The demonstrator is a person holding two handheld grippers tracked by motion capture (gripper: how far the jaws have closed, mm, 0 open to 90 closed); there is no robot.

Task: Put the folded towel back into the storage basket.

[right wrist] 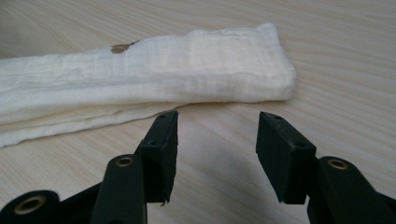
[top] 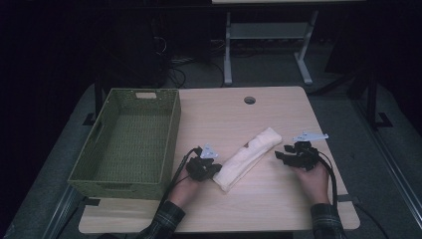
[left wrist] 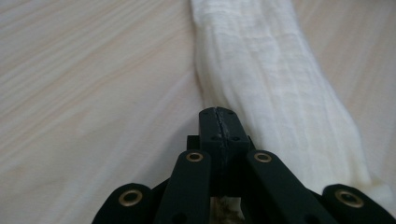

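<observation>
A folded cream towel [top: 249, 158] lies long and thin on the wooden table [top: 278, 209], slanting from near-left to far-right. It sits in the middle of the table, to the right of a green woven basket [top: 127, 142].

The left gripper [top: 211, 169] is at the near-left end of the towel. In the left gripper view its jaws are pressed tight together, with the towel [left wrist: 275, 93] right beside them and a bit of cloth showing under them. I cannot tell if any cloth is pinched between the tips.

The right gripper [top: 283, 155] is near the far-right end of the towel. In the right gripper view its jaws stand partly apart with nothing between them, just bare table. The towel [right wrist: 163, 74] lies just past the tips, not touching them. A small brown mark [right wrist: 122, 46] sits on the towel's top edge.
</observation>
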